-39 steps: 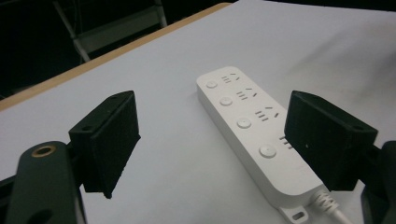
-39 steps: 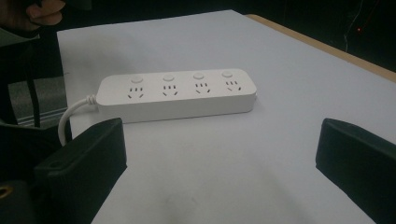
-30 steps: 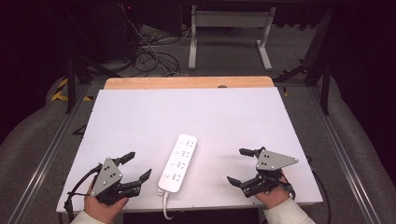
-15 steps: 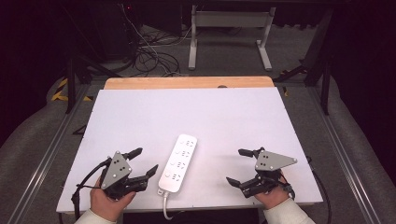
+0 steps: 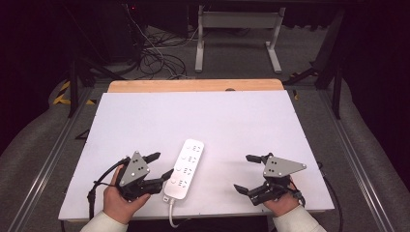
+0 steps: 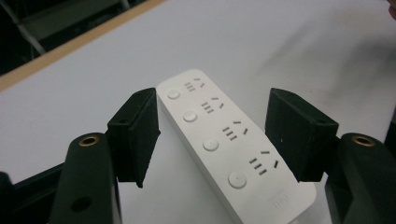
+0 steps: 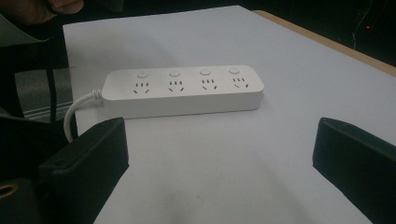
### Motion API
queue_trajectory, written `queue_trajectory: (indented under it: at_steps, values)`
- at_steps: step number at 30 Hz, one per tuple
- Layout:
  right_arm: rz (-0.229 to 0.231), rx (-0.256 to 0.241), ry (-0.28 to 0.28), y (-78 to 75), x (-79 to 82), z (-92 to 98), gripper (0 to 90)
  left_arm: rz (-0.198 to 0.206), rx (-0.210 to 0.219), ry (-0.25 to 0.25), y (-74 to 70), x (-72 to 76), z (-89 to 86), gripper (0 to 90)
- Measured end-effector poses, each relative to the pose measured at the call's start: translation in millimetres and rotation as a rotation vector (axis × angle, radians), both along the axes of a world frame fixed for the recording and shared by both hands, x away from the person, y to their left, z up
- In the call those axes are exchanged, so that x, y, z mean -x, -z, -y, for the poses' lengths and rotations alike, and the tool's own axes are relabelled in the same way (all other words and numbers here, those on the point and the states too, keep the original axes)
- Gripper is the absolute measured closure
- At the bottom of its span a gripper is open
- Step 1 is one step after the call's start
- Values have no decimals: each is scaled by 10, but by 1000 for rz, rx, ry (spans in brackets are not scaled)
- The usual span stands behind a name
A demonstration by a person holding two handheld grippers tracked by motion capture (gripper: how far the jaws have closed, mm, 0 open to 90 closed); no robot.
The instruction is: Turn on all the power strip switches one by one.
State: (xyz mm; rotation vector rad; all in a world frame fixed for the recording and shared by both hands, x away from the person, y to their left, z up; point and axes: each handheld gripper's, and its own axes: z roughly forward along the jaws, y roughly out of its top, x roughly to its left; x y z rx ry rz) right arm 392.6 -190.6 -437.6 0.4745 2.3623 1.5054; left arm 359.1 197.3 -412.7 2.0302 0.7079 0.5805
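A white power strip [image 5: 185,168] with several sockets and round buttons lies near the table's front edge, its white cord [image 5: 170,212] running off the front. My left gripper [image 5: 160,167] is open just left of the strip's near end. In the left gripper view the power strip [image 6: 227,142] lies between the spread jaws of the left gripper [image 6: 219,135], untouched. My right gripper [image 5: 246,173] stands open to the strip's right, well apart from it. In the right gripper view the power strip [image 7: 182,91] lies crosswise beyond the right gripper [image 7: 219,144].
The white table top [image 5: 203,121] has a wooden strip [image 5: 193,85] along its far edge. Beyond it stand a metal frame [image 5: 237,34] and loose cables [image 5: 154,53] on the floor. Grey rails [image 5: 53,154] run along both sides.
My left gripper has moved right and forward, closing in on the power strip's near end. The right gripper and the strip have stayed put.
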Motion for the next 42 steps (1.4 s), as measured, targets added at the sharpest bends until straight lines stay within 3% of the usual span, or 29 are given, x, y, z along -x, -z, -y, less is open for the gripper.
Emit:
queue_trajectory:
  at_steps: [1, 2, 3, 8, 13, 17, 21, 26, 28, 29, 30, 31, 32, 33, 34, 37, 42]
  values:
    - [0, 0, -1, 1, -1, 1, 36, 0, 0, 0, 0, 0, 0, 353]
    - [-2, -1, -2, 2, -2, 1, 37, -45, 12, 15, 17, -23, 2, 359]
    - [-2, 0, -3, 2, -1, 1, 36, -51, 21, 14, 21, -25, 5, 373]
    - [-1, 0, -3, 2, 1, -1, 37, -8, -56, -18, 9, 0, 67, 449]
    - [-3, 1, -2, 4, 1, -6, 37, -16, -95, -17, 5, 0, 104, 521]
    - [-4, 1, -4, 6, -2, -4, 37, -80, -112, 4, -5, -40, 105, 669]
    - [-6, 2, -4, 9, -2, -7, 38, -116, -153, 3, 3, -61, 130, 881]
    - [-9, 4, -6, 11, -4, -9, 40, -194, -157, 37, 6, -121, 163, 897]
    - [-9, 3, -7, 11, -4, -9, 40, -204, -158, 38, 10, -132, 170, 897]
    - [-9, 3, -7, 11, -3, -9, 41, -236, -161, 46, 19, -163, 178, 897]
    - [-10, 3, -8, 11, -3, -9, 42, -236, -161, 46, 19, -163, 178, 897]
    - [-12, 3, -8, 11, -3, -9, 44, -270, -161, 47, 33, -193, 187, 897]
    - [-13, 3, -9, 12, -5, -9, 44, -270, -161, 47, 33, -193, 187, 897]
    - [-14, 4, -9, 13, -6, -9, 44, -316, -161, 51, 59, -238, 190, 897]
    - [-14, 4, -9, 13, -6, -9, 44, -316, -161, 51, 59, -238, 190, 897]
    - [-14, 3, -10, 10, -6, -5, 45, -377, -161, 52, 107, -301, 194, 897]
    - [-17, 5, -13, 13, -7, -8, 46, -410, -169, 64, 149, -334, 225, 897]
